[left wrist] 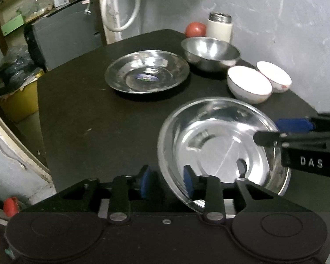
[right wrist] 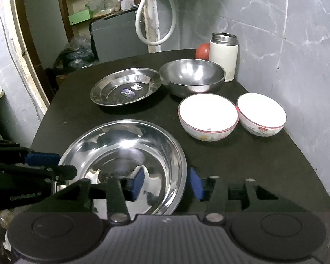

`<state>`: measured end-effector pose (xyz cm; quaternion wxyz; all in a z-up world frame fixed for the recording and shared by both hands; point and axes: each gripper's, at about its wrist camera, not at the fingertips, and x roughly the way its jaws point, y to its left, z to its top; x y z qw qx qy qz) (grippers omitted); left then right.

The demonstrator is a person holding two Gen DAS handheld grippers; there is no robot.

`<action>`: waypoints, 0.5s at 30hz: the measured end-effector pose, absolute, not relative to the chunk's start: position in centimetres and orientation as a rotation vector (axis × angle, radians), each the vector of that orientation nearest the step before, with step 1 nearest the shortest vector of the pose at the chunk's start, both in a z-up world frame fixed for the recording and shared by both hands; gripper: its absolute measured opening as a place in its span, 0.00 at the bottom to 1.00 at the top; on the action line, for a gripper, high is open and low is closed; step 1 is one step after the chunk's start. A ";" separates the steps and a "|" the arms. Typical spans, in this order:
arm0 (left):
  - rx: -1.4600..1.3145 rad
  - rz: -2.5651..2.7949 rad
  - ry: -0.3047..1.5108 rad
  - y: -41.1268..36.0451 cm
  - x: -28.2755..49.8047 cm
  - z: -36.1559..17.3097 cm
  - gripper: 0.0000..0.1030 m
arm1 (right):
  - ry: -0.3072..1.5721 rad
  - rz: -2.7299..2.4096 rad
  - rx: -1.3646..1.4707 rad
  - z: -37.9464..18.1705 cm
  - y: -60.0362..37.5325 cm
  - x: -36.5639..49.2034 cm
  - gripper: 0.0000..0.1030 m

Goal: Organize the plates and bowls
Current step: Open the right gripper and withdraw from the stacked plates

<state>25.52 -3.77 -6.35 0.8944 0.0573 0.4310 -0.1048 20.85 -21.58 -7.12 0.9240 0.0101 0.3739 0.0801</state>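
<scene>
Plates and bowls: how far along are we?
Nothing is stacked yet. In hand: both open grippers, left and right, straddle the near plate's rim. Left: far plate, steel bowl and two white bowls all sit separately.

Black hand-held gripper (left wrist: 167,182), blue pads (left wrist: 145,181)

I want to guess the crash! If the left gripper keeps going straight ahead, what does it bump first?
Probably the near steel plate: the left gripper is open astride its rim. Past that, the far steel plate lies roughly ahead, though depth is unclear.
</scene>
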 end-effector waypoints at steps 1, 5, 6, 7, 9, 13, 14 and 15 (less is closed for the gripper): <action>0.109 -0.209 0.890 -3.4 25.5 -6.3 0.52 | 0.768 0.160 0.026 -7.1 -21.6 20.9 0.63; 0.080 -0.155 0.857 -2.0 25.9 -5.8 0.76 | 0.763 0.154 0.059 -6.8 -21.6 20.9 0.83; 0.072 -0.143 0.850 -1.6 26.0 -5.7 0.82 | 0.758 0.152 0.063 -6.7 -21.6 20.8 0.86; 0.062 -0.132 0.843 -1.1 26.2 -5.6 0.89 | 0.754 0.152 0.065 -6.6 -21.4 20.9 0.88; 0.042 -0.109 0.836 -0.3 26.6 -5.4 0.96 | 0.748 0.150 0.066 -6.4 -21.1 21.0 0.93; 0.006 -0.089 0.831 1.5 27.7 -5.2 0.99 | 0.723 0.155 0.078 -5.9 -20.4 21.2 1.00; -0.002 -0.083 0.830 2.0 28.0 -5.2 0.99 | 0.715 0.155 0.080 -5.7 -20.2 21.3 1.00; -0.011 -0.080 0.831 2.5 28.4 -5.2 0.99 | 0.707 0.156 0.081 -5.5 -20.0 21.5 1.00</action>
